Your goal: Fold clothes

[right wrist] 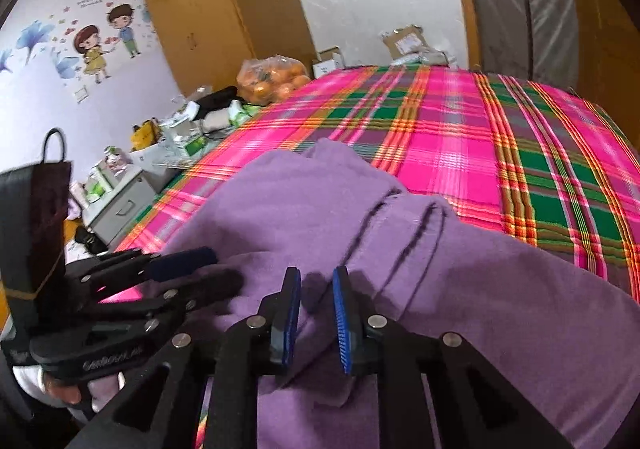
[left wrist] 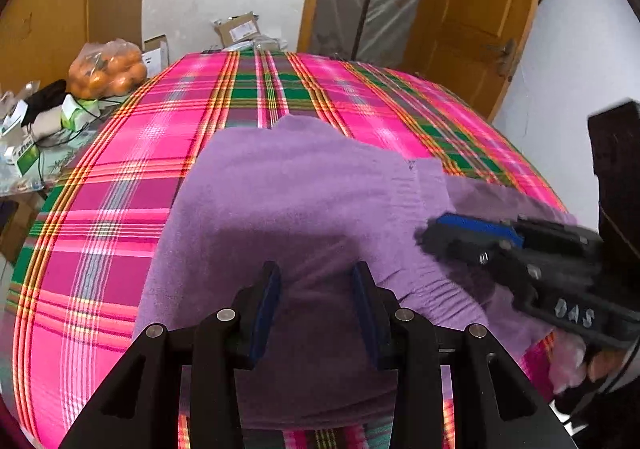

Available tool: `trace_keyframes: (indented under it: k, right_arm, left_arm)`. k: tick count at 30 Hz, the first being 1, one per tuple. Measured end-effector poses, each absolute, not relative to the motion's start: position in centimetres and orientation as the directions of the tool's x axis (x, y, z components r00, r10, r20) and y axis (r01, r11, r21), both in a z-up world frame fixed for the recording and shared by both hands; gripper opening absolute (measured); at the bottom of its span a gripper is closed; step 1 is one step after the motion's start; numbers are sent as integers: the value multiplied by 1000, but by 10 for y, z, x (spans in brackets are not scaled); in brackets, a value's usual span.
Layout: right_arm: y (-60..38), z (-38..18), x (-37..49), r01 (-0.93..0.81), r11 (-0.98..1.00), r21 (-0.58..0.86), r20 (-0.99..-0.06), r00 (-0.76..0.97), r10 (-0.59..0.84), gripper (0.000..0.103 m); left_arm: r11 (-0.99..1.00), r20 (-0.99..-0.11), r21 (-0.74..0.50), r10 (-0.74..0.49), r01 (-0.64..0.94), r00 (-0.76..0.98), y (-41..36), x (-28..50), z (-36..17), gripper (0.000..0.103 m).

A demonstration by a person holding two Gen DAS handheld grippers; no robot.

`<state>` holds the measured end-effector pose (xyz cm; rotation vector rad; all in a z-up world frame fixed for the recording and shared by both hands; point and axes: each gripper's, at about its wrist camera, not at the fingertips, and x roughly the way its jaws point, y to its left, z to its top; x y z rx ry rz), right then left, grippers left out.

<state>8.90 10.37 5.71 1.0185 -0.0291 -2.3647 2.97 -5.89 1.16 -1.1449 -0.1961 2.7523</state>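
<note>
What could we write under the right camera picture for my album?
Right gripper open over a purple sweater on the pink plaid sheet, left gripper alongside.

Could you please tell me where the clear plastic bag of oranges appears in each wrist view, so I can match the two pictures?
Left wrist view: the clear plastic bag of oranges sits at upper left, beside the far left corner of the pink plaid bedsheet.
Right wrist view: the bag is upper centre-left, again off the sheet's far left edge.
Shared landmark: the brown cardboard parcel against the white wall beyond the bed.
</note>
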Motion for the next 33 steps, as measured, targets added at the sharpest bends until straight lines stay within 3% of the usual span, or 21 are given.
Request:
trace_keyframes:
  k: [9,13,19,22,33]
  right_arm:
    - [97,47,102,526,-829,188,-696,-525,-490,17]
    - [100,49,110,542,-820,183,-689,-525,-501,17]
    - [109,49,120,553,-811,190,-675,-526,-517,17]
    - [111,54,130,584,-792,178,-657,-528,-538,17]
    - [114,42,134,598,-778,195,-688,-482,-543,17]
  left_arm:
    - [-988,-685,-103,152,-113,-712,-43,42,2,39]
    - [-975,-662,-182,217,-126,-717,-52,51,13,39]
    - [-972,-671,-152,233,-178,-703,-50,61,3,39]
    - [-962,-653,-207,271,-179,-707,-57,68,12,39]
    - [-959,-666,-188,282,-210,-691,-53,76,3,39]
